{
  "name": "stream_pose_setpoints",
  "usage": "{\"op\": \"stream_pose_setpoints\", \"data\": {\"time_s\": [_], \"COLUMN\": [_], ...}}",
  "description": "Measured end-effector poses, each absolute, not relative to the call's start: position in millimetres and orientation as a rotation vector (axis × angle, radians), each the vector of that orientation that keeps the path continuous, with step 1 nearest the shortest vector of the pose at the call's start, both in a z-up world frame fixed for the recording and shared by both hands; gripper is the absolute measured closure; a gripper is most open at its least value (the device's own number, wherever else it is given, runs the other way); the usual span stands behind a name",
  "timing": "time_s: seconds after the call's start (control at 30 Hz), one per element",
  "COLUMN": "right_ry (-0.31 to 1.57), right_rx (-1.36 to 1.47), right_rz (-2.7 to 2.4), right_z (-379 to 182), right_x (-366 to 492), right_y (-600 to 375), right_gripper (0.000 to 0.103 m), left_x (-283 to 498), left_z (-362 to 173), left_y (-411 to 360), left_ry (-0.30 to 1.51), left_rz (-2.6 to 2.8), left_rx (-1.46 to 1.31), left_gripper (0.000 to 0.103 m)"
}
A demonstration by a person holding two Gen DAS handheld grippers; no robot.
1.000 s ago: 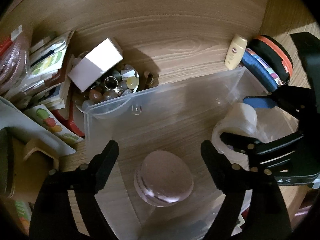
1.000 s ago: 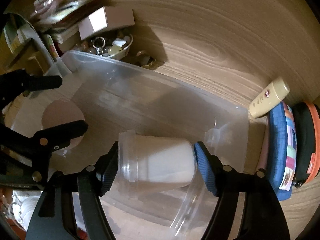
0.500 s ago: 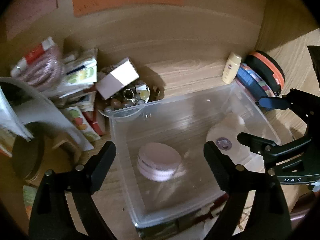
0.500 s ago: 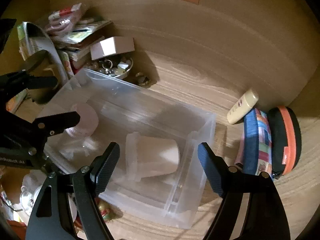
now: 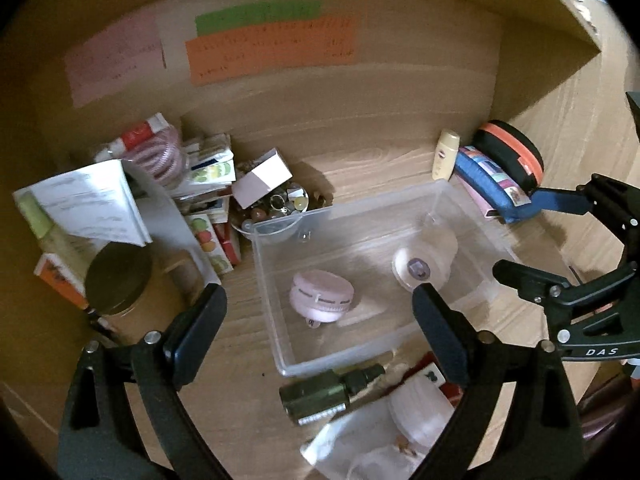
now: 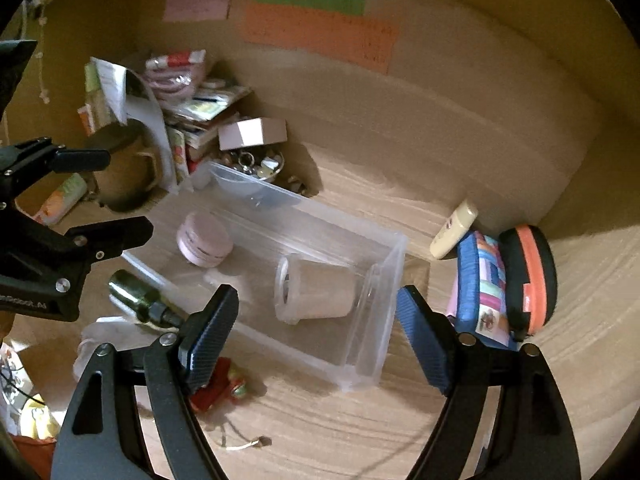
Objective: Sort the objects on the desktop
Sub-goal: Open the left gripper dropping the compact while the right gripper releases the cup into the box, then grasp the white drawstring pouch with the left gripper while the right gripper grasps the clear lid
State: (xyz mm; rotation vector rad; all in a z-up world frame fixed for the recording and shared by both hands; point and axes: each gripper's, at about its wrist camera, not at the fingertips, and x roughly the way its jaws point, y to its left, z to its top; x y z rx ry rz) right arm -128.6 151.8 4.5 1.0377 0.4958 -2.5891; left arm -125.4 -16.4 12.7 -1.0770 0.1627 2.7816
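A clear plastic bin [image 5: 472, 216] [image 6: 384, 276] stands on the wooden desk. In it lie a round pink case [image 5: 322, 295] [image 6: 205, 240] and a white jar on its side [image 5: 426, 263] [image 6: 316, 290]. My left gripper [image 5: 320, 332] is open and empty, high above the bin's near left side. My right gripper [image 6: 318, 324] is open and empty, above the bin's near right end; it also shows in the left wrist view [image 5: 520, 236].
A dark green spray bottle [image 5: 328, 392] [image 6: 140, 298] and a white bag [image 5: 380, 428] lie in front of the bin. A bowl of trinkets [image 5: 280, 204], a small white box [image 5: 262, 178], books and a tin [image 5: 118, 280] crowd the left. A cream tube [image 5: 444, 154] and pouches [image 6: 508, 284] lie right.
Both grippers have pulled up and back from the bin. The right one has let go of the white jar, which now lies in the bin beside the pink case.
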Motion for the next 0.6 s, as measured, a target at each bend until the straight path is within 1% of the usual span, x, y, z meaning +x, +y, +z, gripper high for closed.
{"op": "stream_pose_setpoints", "data": {"time_s": [0.23, 0.37, 0.6], "right_ry": [0.468, 0.414, 0.376], "right_rx": [0.934, 0.896, 0.873], "right_rz": [-2.611, -2.615, -2.646], "right_z": [13.9, 14.3, 1.2], "right_x": [-90.2, -74.2, -46.7], "right_y": [156.1, 162.8, 172.2], "right_gripper": [0.021, 0.016, 0.015], "left_x": [-88.5, -70.5, -49.7], "left_z": [20.6, 20.5, 10.0], "left_y": [-12.3, -11.2, -16.1], "left_ry": [0.198, 0.214, 0.170], "left_rz": [2.837, 2.863, 2.871], "left_rx": [-0.993, -0.960, -0.974], "left_gripper": [0.005, 0.005, 0.004]}}
